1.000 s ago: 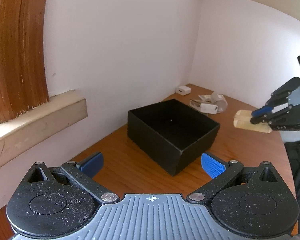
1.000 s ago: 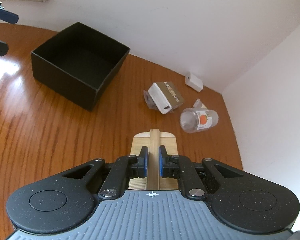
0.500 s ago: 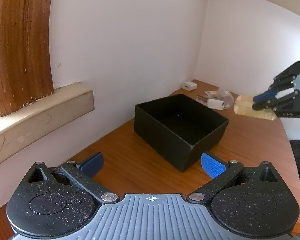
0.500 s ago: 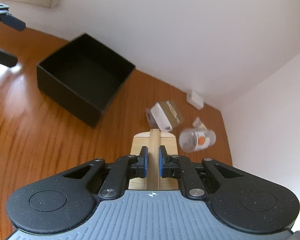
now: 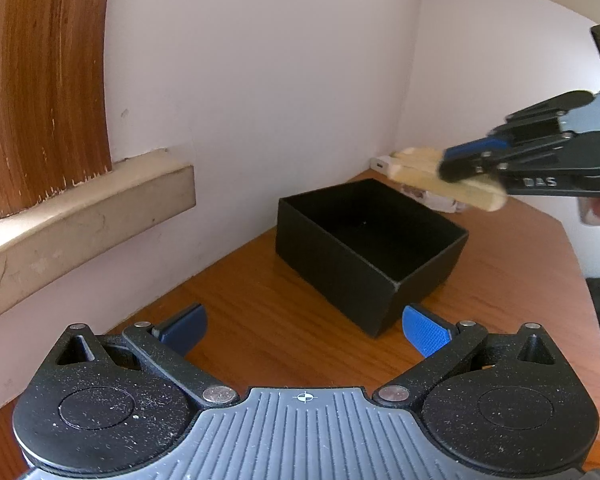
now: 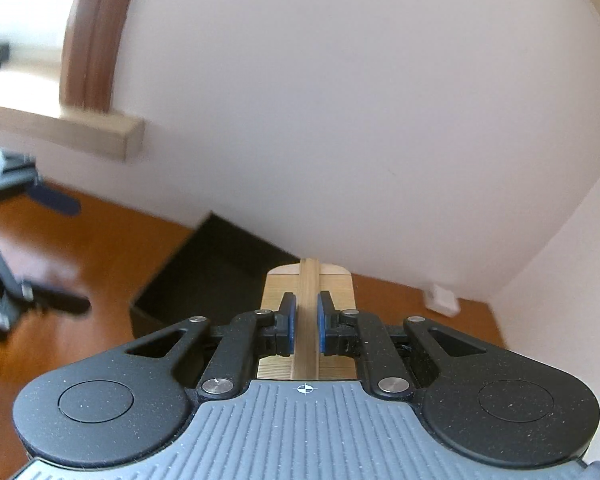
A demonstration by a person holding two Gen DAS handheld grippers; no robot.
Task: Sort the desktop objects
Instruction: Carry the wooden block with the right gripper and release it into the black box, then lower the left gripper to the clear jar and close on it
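Left wrist view: the left gripper (image 5: 304,330) hovers with its fingers spread wide over bare wooden bench (image 5: 260,312). An open matte black box (image 5: 370,248) sits by the bench's wall edge. The right gripper (image 5: 456,162) pinches a pale wooden piece (image 5: 416,172) above the box's far rim, partly hiding small items in the back corner.

Right wrist view: blurred; the fingers (image 6: 288,322) clamp the piece's raised central rib, and a white block (image 6: 442,300) lies in the corner.

One black box (image 5: 370,248), one wooden piece (image 6: 309,280).
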